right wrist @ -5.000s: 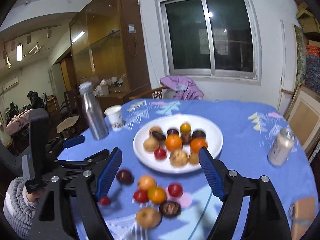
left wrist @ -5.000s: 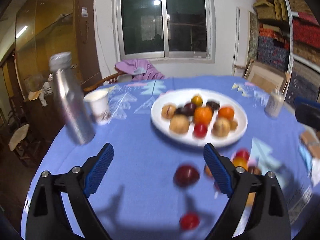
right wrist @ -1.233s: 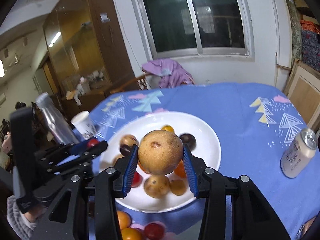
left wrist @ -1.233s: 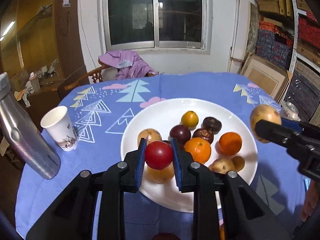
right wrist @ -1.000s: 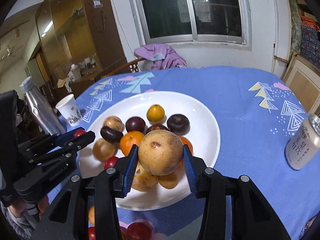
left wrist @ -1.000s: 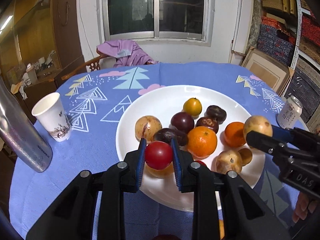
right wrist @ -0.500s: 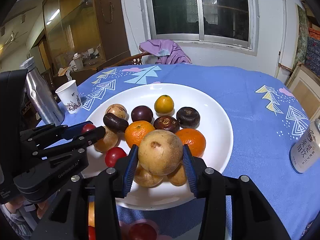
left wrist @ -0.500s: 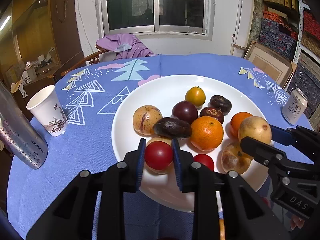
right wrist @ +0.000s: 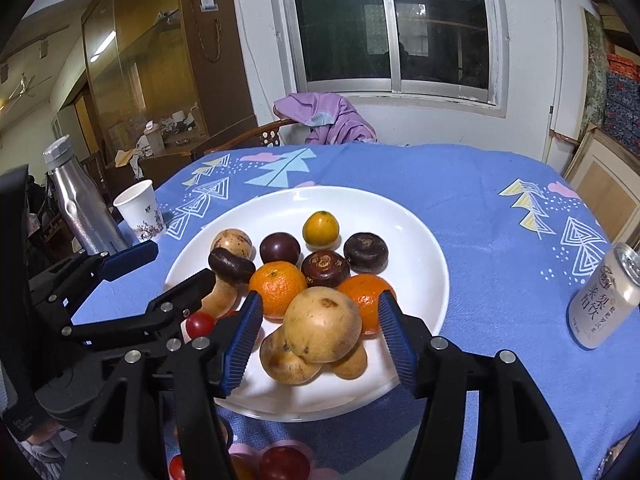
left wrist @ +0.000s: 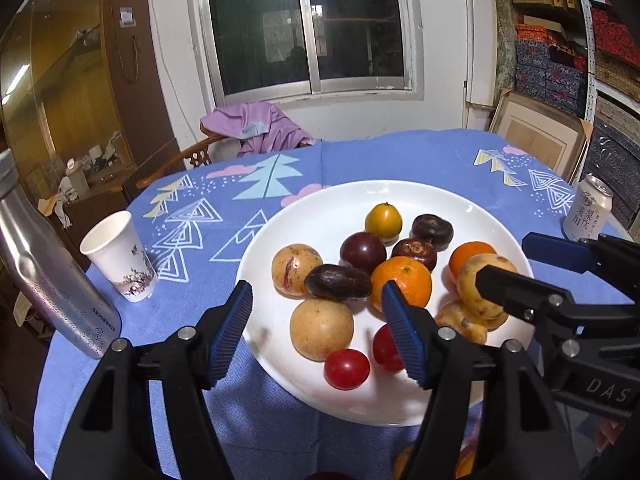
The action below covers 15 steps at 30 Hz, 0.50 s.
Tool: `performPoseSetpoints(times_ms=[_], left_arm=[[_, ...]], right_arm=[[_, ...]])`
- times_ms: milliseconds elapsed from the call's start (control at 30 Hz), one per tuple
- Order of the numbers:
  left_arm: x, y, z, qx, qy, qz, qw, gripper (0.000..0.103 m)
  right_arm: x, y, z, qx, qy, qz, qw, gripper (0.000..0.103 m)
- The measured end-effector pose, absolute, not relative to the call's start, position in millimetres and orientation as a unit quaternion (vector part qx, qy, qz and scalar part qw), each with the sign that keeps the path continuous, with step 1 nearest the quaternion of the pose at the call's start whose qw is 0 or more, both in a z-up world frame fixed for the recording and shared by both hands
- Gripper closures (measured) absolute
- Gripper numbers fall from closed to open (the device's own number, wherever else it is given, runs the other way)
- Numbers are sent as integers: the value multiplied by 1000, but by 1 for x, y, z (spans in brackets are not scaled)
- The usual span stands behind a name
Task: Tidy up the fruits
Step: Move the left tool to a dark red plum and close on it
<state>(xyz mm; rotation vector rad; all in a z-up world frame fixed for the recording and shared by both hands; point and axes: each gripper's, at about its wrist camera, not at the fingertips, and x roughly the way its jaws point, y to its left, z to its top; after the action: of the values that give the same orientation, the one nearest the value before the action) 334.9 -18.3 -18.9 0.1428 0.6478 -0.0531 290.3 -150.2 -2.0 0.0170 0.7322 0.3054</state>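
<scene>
Both jaws just opened, nothing clamped. Risk: round tan fruit perched atop pile, may roll off white plate.

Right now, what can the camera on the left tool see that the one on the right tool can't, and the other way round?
Only the left view shows the shelves of stacked boxes along the right wall, and the small red fruit in full, just let go as the left gripper opened its jaws.

Only the right view shows loose fruit on the cloth below the plate, and the whole steel bottle with its cap.

Both show the white plate, paper cup, drink can and window.
</scene>
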Motion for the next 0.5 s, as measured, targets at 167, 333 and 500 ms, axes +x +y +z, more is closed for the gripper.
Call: performPoseSetpoints(times_ms=[167, 333, 500], left_arm=[[313, -20, -3, 78, 291, -22, 953, 28], [278, -17, 12, 81, 267, -20, 960, 25], [231, -5, 16, 67, 250, -12, 966, 11]], right_arm=[[276, -160, 19, 22, 335, 148, 930, 38], [249, -167, 40, 32, 313, 161, 935, 35], [210, -175, 47, 41, 301, 172, 937, 27]])
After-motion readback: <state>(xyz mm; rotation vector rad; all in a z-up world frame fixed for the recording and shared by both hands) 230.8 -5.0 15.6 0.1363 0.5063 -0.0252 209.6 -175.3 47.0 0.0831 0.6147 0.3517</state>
